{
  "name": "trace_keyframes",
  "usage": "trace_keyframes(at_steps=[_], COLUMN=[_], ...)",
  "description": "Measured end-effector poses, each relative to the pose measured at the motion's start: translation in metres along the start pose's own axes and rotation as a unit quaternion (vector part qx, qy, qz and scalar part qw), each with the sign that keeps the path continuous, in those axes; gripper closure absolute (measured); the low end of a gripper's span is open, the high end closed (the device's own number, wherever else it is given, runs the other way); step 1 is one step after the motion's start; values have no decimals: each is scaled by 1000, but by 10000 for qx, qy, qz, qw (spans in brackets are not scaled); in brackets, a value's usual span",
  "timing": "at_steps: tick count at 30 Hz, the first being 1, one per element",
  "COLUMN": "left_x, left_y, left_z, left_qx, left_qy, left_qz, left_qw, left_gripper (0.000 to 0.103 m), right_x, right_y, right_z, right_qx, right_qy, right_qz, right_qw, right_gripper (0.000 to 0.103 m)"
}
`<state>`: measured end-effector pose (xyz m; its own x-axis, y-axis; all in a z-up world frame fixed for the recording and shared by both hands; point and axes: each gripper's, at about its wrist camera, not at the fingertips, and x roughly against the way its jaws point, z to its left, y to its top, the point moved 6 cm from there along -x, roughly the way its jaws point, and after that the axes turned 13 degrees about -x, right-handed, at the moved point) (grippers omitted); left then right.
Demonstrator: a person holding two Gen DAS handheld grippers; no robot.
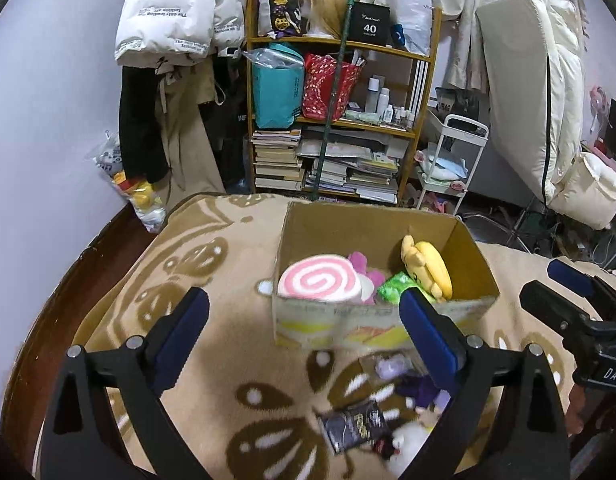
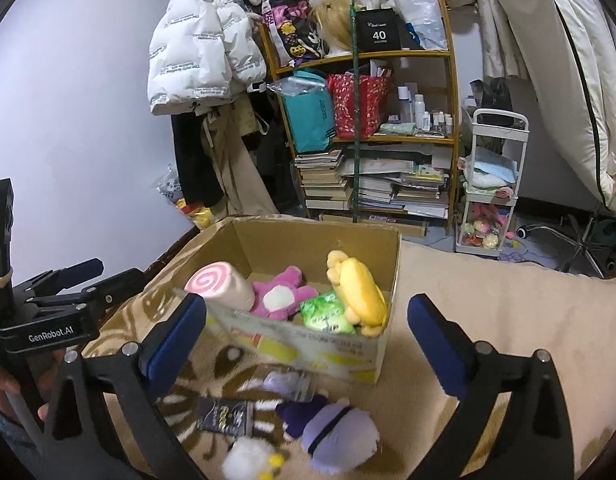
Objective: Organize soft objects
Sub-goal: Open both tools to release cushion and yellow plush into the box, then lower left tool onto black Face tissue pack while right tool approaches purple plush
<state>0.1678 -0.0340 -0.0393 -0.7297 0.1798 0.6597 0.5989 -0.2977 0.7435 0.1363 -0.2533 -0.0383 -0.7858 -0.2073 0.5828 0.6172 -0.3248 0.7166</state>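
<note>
An open cardboard box (image 1: 474,254) (image 2: 390,256) stands on the patterned blanket. It holds a pink swirl roll plush (image 1: 320,282) (image 2: 220,284), a pink flower plush (image 2: 282,294), a green packet (image 2: 324,312) and a yellow plush (image 1: 428,266) (image 2: 358,288). In front of the box lie a purple plush (image 2: 336,434) (image 1: 420,390), a white plush (image 2: 248,460) (image 1: 408,444), a black packet (image 1: 356,424) (image 2: 224,416) and a small lilac packet (image 2: 282,382). My left gripper (image 1: 304,316) is open and empty before the box. My right gripper (image 2: 308,328) is open and empty over these items.
A wooden bookshelf (image 1: 340,120) with books, bags and bottles stands behind the bed. Coats hang on the wall at its left (image 1: 176,40). A white trolley (image 2: 492,184) and a folded mattress (image 1: 540,92) are to the right. The blanket (image 2: 488,300) extends to the right.
</note>
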Motion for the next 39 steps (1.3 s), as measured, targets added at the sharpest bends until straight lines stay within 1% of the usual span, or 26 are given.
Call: trace_keyframes(at_steps=[4, 10, 15, 19, 26, 31, 36, 39], left_x=[17, 34, 42, 45, 34, 17, 0, -9], left_y=[-13, -35, -51, -64, -72, -80, -85, -86], left_z=[-1, -5, -9, -16, -21, -17, -15, -16], left_qx=[22, 24, -41, -148, -257, -201, -78, -73], left_qy=[6, 26, 71, -4, -78, -108, -260, -348], left_qz=[51, 202, 386, 499, 690, 932, 1139, 1227], left_qw=[10000, 9998, 9992, 9986, 9973, 9954, 9931, 9918], left_gripper=[7, 7, 7, 7, 7, 7, 7, 7], right_x=[18, 36, 42, 44, 38, 23, 8, 0], right_y=[-13, -36, -54, -63, -75, -87, -95, -100], right_z=[3, 9, 11, 14, 24, 24, 24, 21], right_qx=[17, 83, 112, 195, 356, 405, 516, 462], right_qy=[12, -42, -94, -102, -57, -155, -277, -316], right_qz=[24, 177, 317, 392, 531, 738, 939, 1092], right_qw=[10000, 9998, 9994, 9990, 9979, 9963, 9939, 9924], right_gripper=[0, 0, 0, 0, 0, 0, 0, 0])
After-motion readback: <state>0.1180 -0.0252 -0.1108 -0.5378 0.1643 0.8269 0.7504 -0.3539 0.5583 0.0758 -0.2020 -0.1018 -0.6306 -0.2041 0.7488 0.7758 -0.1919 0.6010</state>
